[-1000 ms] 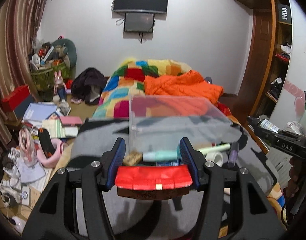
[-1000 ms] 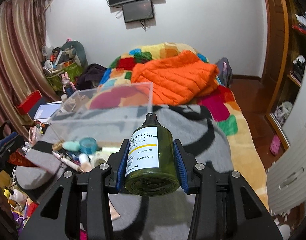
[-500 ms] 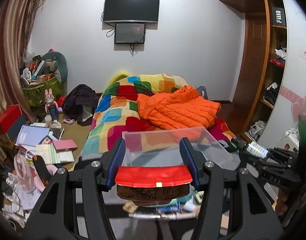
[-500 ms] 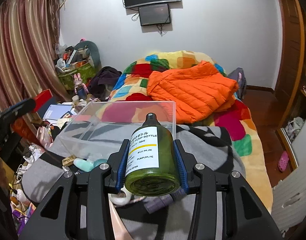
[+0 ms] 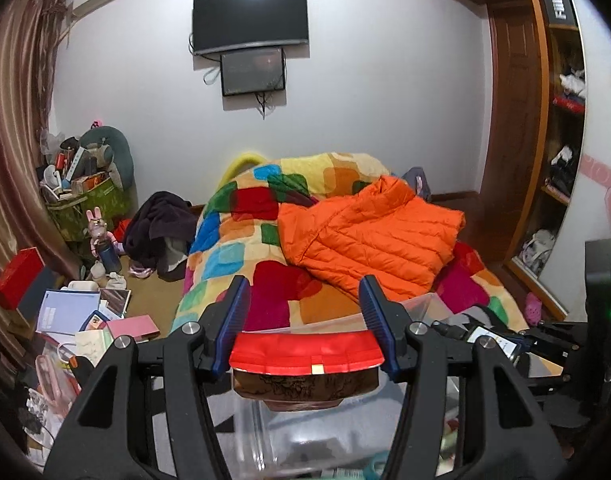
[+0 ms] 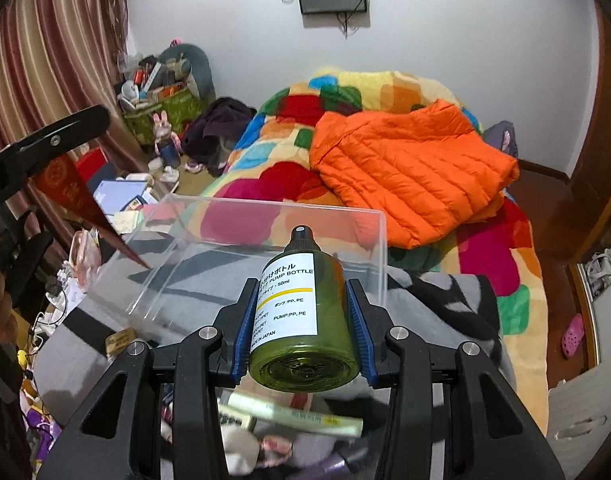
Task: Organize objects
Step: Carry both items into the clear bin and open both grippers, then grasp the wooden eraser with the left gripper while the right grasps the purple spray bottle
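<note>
My left gripper [image 5: 305, 300] is shut on a red and brown folded fan [image 5: 305, 364], held above the clear plastic box [image 5: 337, 428]. In the right wrist view the fan [image 6: 77, 200] shows at the left, its tip over the box's left wall. My right gripper [image 6: 301, 300] is shut on a green pump bottle [image 6: 301, 320] with a white label, held just before the near side of the clear box [image 6: 241, 248]. The box sits on a grey blanket [image 6: 433, 308] on the bed. The right gripper with the bottle [image 5: 481, 334] shows at the right in the left wrist view.
Small items lie on the blanket below my right gripper, among them a pale green tube [image 6: 293, 414] and a purple tube [image 6: 333, 462]. An orange jacket [image 6: 409, 168] lies on the patchwork quilt [image 5: 241, 256]. Books and clutter [image 5: 85, 320] cover the floor at the left. A wooden wardrobe [image 5: 545, 160] stands at the right.
My left gripper has risen and moved forward with the fan, so the box now lies under it. My right gripper has moved closer to the box with the bottle.
</note>
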The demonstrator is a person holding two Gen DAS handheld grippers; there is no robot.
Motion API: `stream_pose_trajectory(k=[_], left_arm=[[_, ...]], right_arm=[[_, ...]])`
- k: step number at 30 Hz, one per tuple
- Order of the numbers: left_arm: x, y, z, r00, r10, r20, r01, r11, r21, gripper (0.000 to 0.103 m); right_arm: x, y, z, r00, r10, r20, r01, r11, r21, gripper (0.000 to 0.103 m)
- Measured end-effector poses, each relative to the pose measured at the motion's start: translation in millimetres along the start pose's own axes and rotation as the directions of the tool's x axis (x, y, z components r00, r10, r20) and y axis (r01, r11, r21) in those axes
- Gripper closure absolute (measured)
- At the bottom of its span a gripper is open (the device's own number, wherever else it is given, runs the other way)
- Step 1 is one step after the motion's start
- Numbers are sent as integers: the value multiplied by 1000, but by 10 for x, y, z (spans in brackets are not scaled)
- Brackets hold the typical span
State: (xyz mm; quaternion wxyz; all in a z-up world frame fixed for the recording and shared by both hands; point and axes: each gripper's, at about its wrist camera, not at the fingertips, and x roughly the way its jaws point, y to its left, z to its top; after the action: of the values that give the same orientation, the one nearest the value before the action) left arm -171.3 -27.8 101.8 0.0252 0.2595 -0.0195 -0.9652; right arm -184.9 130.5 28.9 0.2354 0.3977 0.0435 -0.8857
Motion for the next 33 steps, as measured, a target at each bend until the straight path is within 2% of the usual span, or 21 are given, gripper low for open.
stream_pose_trajectory(k=[4, 8, 14, 17, 21, 28, 33], left_arm=[[275, -20, -136, 997, -20, -71, 19, 1000, -6, 47], [431, 15, -408, 983, -67, -169, 64, 998, -23, 47], [360, -40, -692, 971, -101, -215, 108, 994, 23, 47], [301, -57, -783, 966, -109, -234, 121, 992, 38, 47], [230, 23, -828, 959, -127, -254, 133, 991, 6, 43], [-51, 223, -856, 972, -89, -218, 91, 996, -4, 24], [-198, 398, -1035, 968, -72, -240, 68, 997, -24, 21]], right_arm=[[261, 0, 84, 998, -7, -57, 6, 1000, -28, 64], [444, 30, 70, 993, -12, -115, 5, 998, -61, 64], [548, 115, -2, 988, -14, -153, -2, 995, -104, 64], [539, 151, -30, 988, -27, -153, 8, 992, -127, 64], [456, 176, -52, 990, -28, -140, 8, 990, -138, 60], [38, 121, -117, 998, -19, -66, 11, 993, -115, 48], [-299, 77, -269, 999, -37, -2, 37, 995, -96, 36]])
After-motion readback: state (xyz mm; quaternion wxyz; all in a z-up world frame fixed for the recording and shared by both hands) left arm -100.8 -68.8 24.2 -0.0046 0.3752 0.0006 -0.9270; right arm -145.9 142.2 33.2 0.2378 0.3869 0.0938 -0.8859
